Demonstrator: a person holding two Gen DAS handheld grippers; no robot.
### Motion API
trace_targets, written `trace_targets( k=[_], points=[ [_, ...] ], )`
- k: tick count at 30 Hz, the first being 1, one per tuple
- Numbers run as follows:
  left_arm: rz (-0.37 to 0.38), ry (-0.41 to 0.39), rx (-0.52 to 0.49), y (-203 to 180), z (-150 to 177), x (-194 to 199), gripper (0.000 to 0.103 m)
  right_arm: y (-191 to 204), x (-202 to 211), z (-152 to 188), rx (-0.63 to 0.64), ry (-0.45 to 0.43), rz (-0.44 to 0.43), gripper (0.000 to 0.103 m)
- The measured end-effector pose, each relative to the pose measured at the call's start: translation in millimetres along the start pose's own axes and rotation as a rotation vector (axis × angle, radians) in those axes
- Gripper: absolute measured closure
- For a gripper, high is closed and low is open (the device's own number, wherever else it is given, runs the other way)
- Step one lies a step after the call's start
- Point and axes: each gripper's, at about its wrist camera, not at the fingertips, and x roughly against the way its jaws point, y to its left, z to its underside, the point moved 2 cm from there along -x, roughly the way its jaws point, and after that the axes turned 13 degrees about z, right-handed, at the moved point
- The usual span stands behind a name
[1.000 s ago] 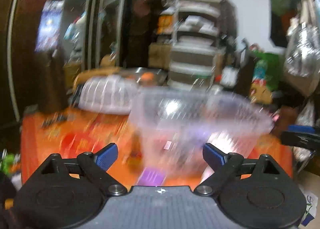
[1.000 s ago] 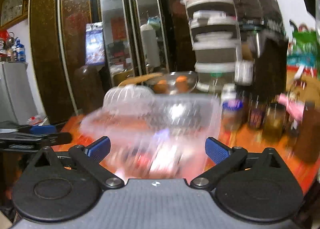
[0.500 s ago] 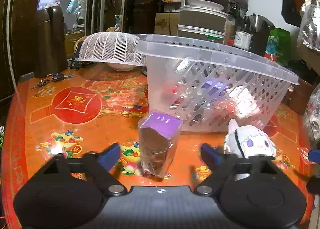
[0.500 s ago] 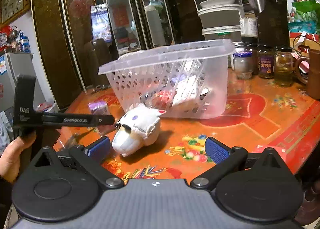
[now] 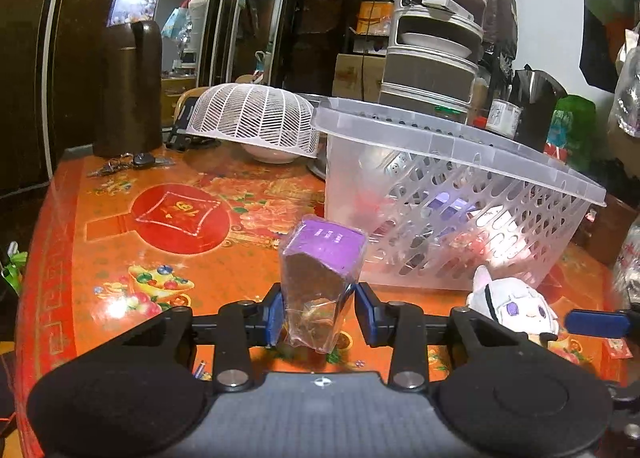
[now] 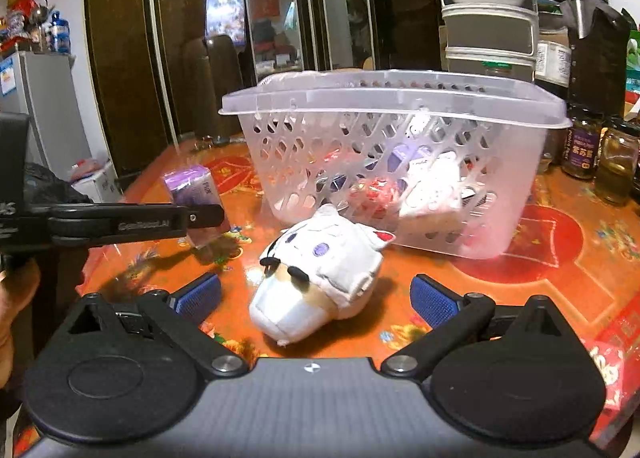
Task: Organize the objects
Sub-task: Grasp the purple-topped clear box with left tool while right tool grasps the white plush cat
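A purple-topped clear packet (image 5: 320, 278) stands upright on the orange patterned table (image 5: 160, 242). My left gripper (image 5: 320, 316) is shut on the packet's lower part. The packet also shows in the right wrist view (image 6: 196, 194), with the left gripper's arm in front of it. A white plush doll (image 6: 320, 278) lies on the table between the pads of my open right gripper (image 6: 316, 300). The doll shows in the left wrist view (image 5: 512, 304) too. A clear perforated basket (image 6: 400, 162) with several items inside stands just behind both objects.
A white mesh food cover (image 5: 252, 118) over a bowl and a dark thermos jug (image 5: 128, 86) stand at the back left, with keys (image 5: 124, 166) beside the jug. Jars (image 6: 600, 154) stand to the right of the basket. A stacked grey container tower (image 5: 436, 42) rises behind.
My left gripper has closed from wide open onto the purple-topped packet. My right gripper has moved in closer around the plush doll and stays open.
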Motion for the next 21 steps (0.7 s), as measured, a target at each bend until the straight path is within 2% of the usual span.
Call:
trace_targets(
  k=[5,6,9,10,18,21],
  points=[
    [0.020,-0.003,0.008,2,1,1,0.062,7,-17,1,0.013,0.046,0.025,0.001],
    [0.024,-0.002,0.006,1,1,1,0.062,6,-20,2,0.009,0.052,0.020,0.004],
    [0.030,-0.003,0.004,1,1,1,0.062,5,-22,4,-0.006,0.062,0.010,0.025],
    [0.032,-0.002,0.004,1,2,1,0.061,5,-22,5,-0.006,0.062,0.005,0.027],
    [0.042,-0.001,-0.008,-2,2,1,0.061,-3,-5,7,-0.062,-0.045,-0.019,0.031],
    [0.039,-0.003,-0.008,-2,2,1,0.061,-5,-5,6,-0.071,-0.052,-0.036,0.031]
  ],
)
